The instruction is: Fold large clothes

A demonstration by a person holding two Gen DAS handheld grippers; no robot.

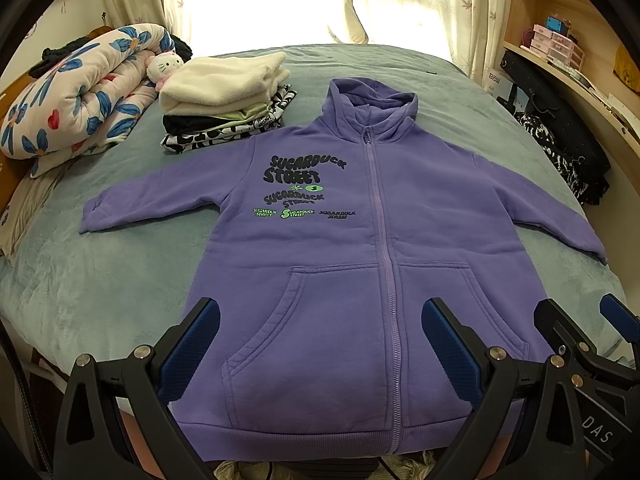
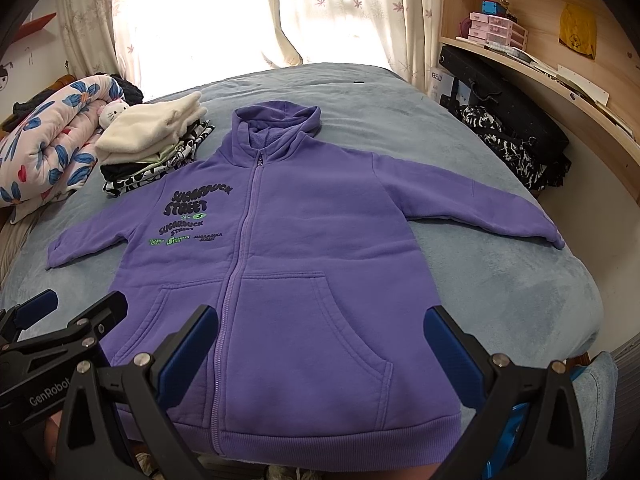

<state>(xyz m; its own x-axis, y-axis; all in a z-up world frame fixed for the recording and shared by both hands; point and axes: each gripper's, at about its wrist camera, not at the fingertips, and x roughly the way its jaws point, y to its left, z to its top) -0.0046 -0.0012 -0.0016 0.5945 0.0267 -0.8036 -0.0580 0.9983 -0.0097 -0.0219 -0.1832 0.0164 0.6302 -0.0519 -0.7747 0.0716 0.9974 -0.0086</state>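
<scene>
A purple zip hoodie [image 1: 340,216] [image 2: 288,240] with dark and green lettering lies flat, front up, on the blue-grey bed [image 1: 120,272] [image 2: 480,280]. Its sleeves spread out to both sides and its hood points toward the window. My left gripper [image 1: 320,320] hovers open above the hem and left pocket, holding nothing. My right gripper [image 2: 320,328] hovers open above the right pocket, likewise holding nothing. Each gripper shows in the other's view: the right gripper [image 1: 584,320] at the right edge, the left gripper [image 2: 80,308] at the left edge.
A stack of folded clothes [image 1: 228,100] [image 2: 156,144] topped by a cream fleece sits left of the hood. A rolled floral quilt [image 1: 76,100] [image 2: 52,144] and a white plush toy [image 1: 164,68] lie further left. A wooden shelf and dark bags [image 2: 516,128] line the right side.
</scene>
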